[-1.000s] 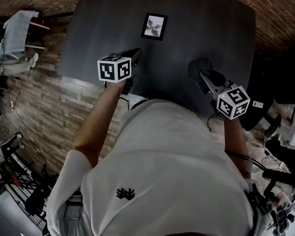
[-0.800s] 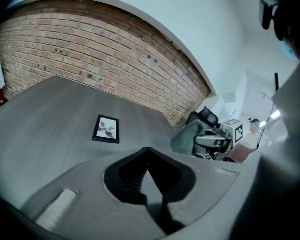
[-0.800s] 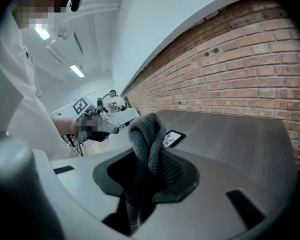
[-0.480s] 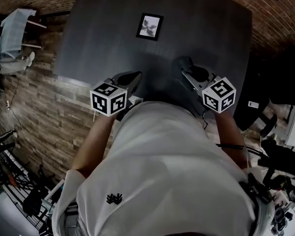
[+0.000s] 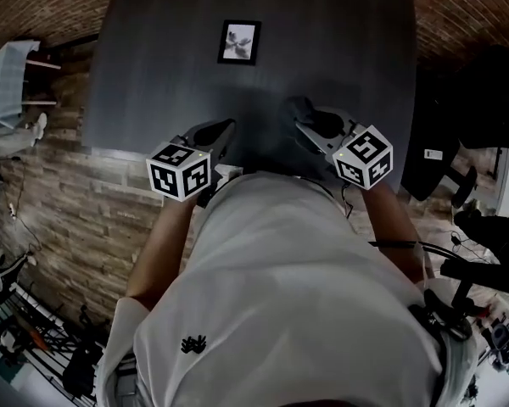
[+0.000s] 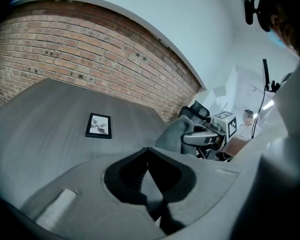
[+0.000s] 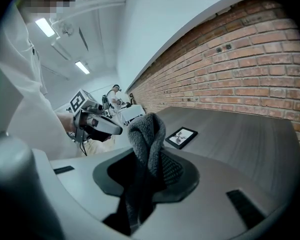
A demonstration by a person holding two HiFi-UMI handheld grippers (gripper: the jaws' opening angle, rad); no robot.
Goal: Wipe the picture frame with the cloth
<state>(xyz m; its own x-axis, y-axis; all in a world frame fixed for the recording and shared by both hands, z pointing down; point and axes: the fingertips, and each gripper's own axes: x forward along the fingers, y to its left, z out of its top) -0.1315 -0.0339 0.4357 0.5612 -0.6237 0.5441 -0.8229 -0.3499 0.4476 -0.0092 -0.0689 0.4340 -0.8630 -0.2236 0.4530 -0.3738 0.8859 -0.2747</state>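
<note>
Now, vs. a second ago in the head view: we have both grippers pulled back toward the near edge of the table (image 5: 153, 75), and closer together. The left gripper (image 5: 223, 130) sits lower in that view than before, its marker cube over the table's near edge. It has barely shifted in the last half second. The right gripper (image 5: 310, 121) has come inward, toward the left one.

Left gripper: jaws fully together, nothing between them. The left gripper view shows the left gripper (image 6: 149, 156) with its tips meeting and only bare table beyond. It matches the earlier frames, where it also looks closed.

Right gripper: clamped on the cloth (image 5: 299, 110). In the right gripper view the grey fleecy cloth (image 7: 147, 139) stands bunched up between the jaws of the right gripper (image 7: 149, 171) and pokes out past the tips. We have the same grip in all three head frames.

The picture frame (image 5: 239, 41) lies flat on the dark table, toward the far side, well apart from both grippers. Nothing touches it. It looks unmoved on the table; its shift in the head view is the camera's. From the left gripper view we see the picture frame (image 6: 98, 126) ahead and to the left. From the right gripper view the picture frame (image 7: 180, 137) shows just past the cloth, to its right.

A brick wall (image 6: 90, 49) runs behind the table's far edge.
</note>
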